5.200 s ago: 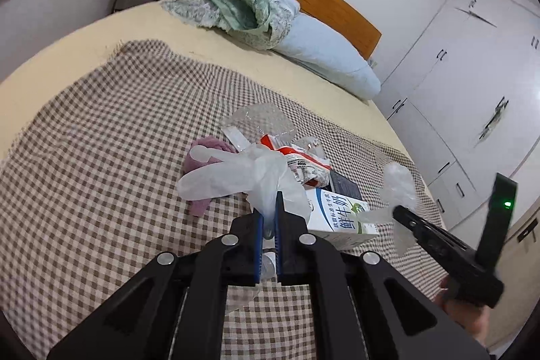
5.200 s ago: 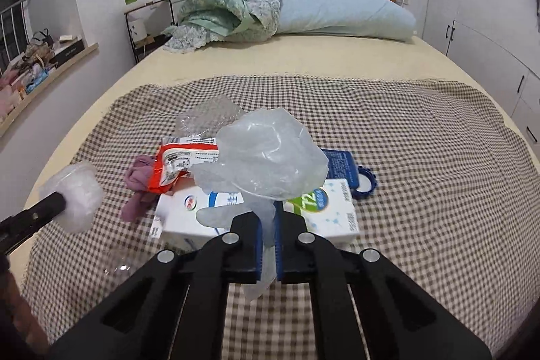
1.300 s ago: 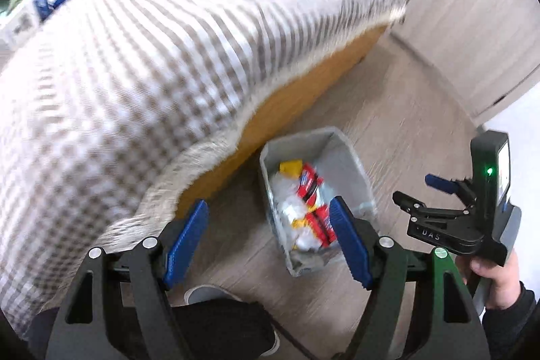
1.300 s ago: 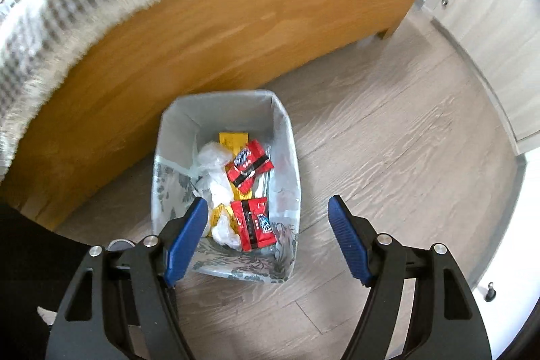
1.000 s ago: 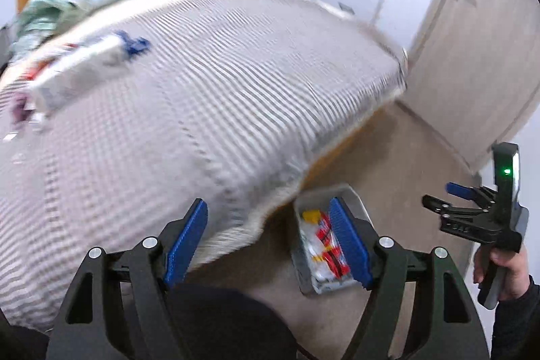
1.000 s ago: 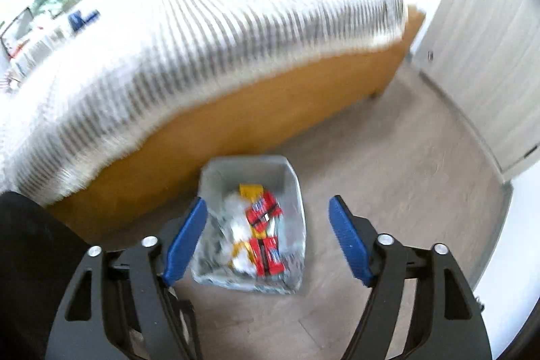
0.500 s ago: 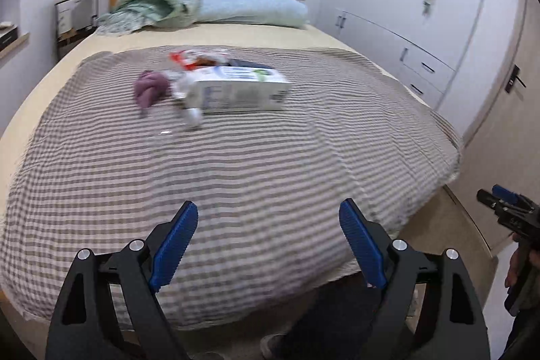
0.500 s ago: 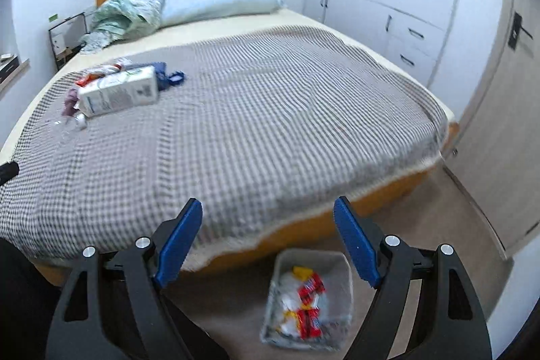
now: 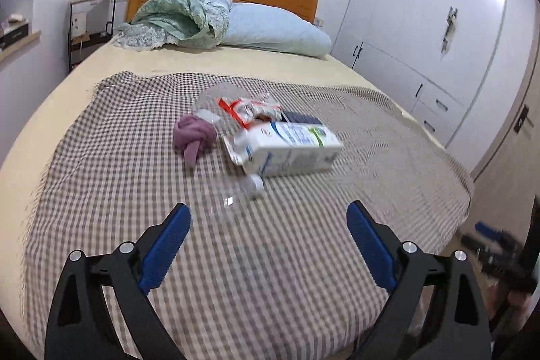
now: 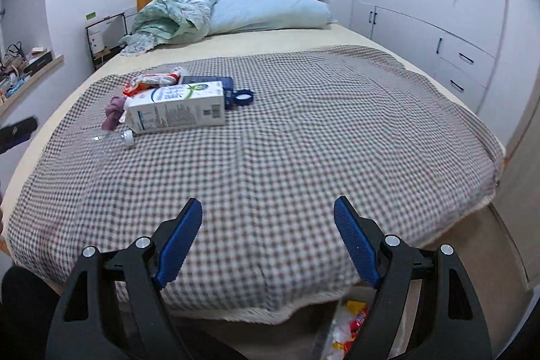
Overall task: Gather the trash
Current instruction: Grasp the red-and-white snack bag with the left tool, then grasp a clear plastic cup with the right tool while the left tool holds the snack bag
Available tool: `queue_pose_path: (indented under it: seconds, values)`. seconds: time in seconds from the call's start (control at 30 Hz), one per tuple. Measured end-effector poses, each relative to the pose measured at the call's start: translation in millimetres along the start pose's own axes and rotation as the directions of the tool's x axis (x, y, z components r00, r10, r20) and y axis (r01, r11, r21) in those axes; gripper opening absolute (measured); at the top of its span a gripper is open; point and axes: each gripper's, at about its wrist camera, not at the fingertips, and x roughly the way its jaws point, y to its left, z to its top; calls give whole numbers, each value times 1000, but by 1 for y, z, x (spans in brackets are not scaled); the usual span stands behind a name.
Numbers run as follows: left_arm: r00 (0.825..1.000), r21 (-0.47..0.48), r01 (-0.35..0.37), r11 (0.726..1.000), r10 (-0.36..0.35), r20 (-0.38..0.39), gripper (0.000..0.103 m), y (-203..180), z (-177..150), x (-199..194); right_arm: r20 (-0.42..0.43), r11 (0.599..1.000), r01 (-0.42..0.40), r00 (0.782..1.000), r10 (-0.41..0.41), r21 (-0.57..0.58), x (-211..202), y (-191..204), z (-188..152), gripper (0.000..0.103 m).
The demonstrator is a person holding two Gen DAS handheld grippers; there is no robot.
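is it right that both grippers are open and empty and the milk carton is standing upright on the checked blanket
Not quite. The milk carton lies on its side on the checked blanket, not upright; the right wrist view shows it plainly. The rest holds: the left gripper, whose jaws have just been opening, and the right gripper are both open with nothing between their fingers.

Both the left gripper (image 9: 268, 233) and the right gripper (image 10: 267, 226) are black plastic linkages with triangular cut-outs, silver pivot screws at the joints, and ribbed blue pads (image 10: 352, 240) lining the fingers' inner faces.
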Motion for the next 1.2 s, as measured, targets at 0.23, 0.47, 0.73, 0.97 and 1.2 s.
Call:
queue_pose_path:
  seconds: [0.23,0.47,0.73,0.97,1.2]
  values:
    - [994,-189,48,981,-64,-83,92,52,92,99,-15,999,-41,999,41,-16,37,11,29,77]
    - [963,-327,8,945,-95,-252,91,72,130,223,-14,994,-60,998,59,-90,74,27,57,77]
    - [945,-454,115,884,-238,-223,40,79,130,258,-48,977,-124,992,117,-172,128,59,90,77]
    - [955,-403,254,879,-293,-37,18,83,140,198,-65,955,-192,981,182,-224,166,93,134,77]
    - [967,-310,246,918,-211,143,17,111,165,114,-152,900,-256,965,214,-353,223,144,197,77]
